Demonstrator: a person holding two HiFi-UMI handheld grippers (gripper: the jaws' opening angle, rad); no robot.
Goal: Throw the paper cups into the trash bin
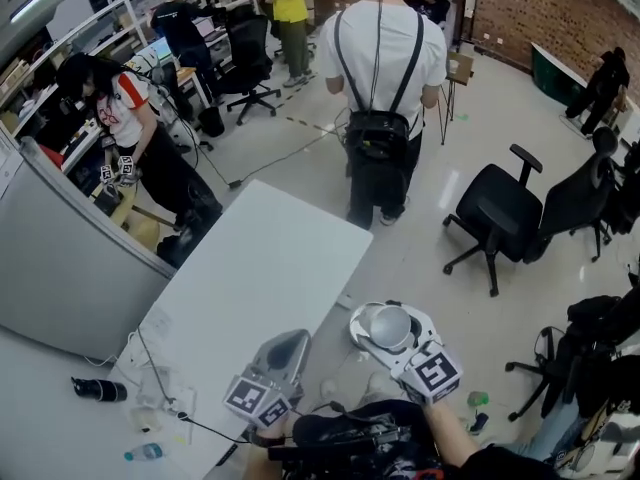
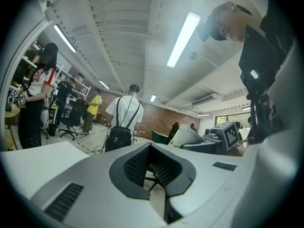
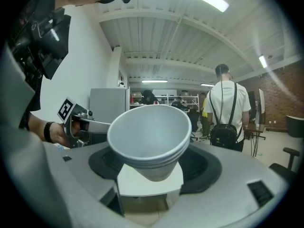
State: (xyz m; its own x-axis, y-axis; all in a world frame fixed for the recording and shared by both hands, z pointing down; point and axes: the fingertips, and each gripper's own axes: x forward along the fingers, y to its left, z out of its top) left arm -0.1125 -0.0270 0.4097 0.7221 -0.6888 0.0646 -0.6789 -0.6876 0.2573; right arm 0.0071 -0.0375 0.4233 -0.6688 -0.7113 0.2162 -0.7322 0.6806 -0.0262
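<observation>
The paper cups (image 3: 149, 137), several white ones nested with their mouths toward the camera, sit low and centre in the right gripper view. The right gripper (image 1: 392, 328) has its jaws partly apart and pressing on the stack's tapered lower wall. The cups look very light, thin-walled and easy to crush (nested, they should be stiffer than one alone), so a gentle hold near the rolled rims seems safest. The left gripper (image 2: 153, 167) has its jaws together and holds nothing. No trash bin shows in any view. No print is readable on the cups; the only pattern is the square markers (image 1: 432, 373) on the gripper cubes.
</observation>
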